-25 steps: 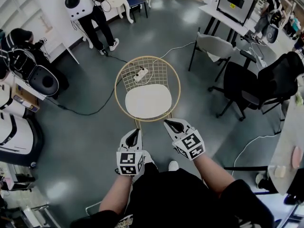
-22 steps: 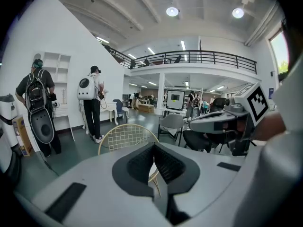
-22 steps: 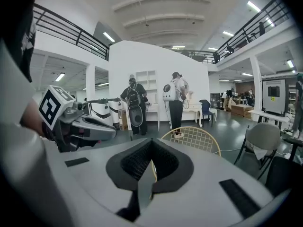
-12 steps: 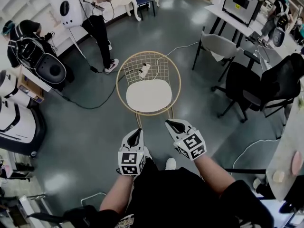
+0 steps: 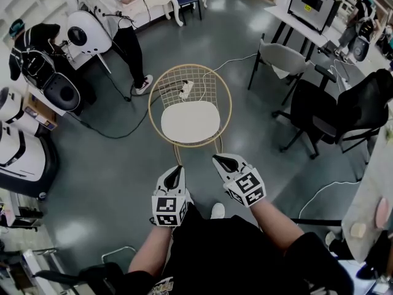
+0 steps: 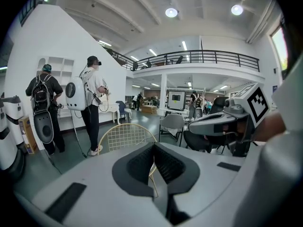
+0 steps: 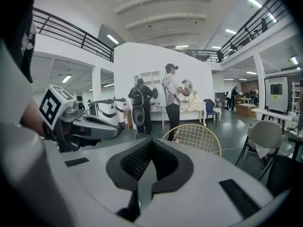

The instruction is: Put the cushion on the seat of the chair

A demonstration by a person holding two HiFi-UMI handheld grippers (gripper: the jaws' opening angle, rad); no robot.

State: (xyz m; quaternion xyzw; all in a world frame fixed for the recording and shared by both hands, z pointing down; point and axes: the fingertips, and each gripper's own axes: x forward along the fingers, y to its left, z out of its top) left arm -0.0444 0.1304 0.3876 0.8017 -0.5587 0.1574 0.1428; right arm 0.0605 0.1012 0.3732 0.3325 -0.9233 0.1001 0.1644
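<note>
A round gold wire chair [image 5: 212, 82] stands on the grey floor just ahead of me, and a white cushion [image 5: 190, 121] lies flat on its seat. My left gripper [image 5: 176, 169] and right gripper [image 5: 221, 160] hover side by side short of the chair's front edge. Both are shut, hold nothing, and touch neither chair nor cushion. In the left gripper view the shut left gripper [image 6: 154, 162] points at the chair's mesh back [image 6: 125, 136]. The right gripper view has the shut right gripper [image 7: 150, 162] below the same mesh back [image 7: 194, 136].
A black cable [image 5: 110, 134] and a power strip [image 5: 184, 89] lie on the floor by the chair. A grey chair [image 5: 279, 57] and a black office chair [image 5: 322, 112] stand to the right. People with white backpack units [image 5: 83, 35] and white machines [image 5: 18, 152] are at the left.
Both grippers have drawn back a little from the chair, so the gap to the cushion's front edge has widened. The people at the back left have shifted.
</note>
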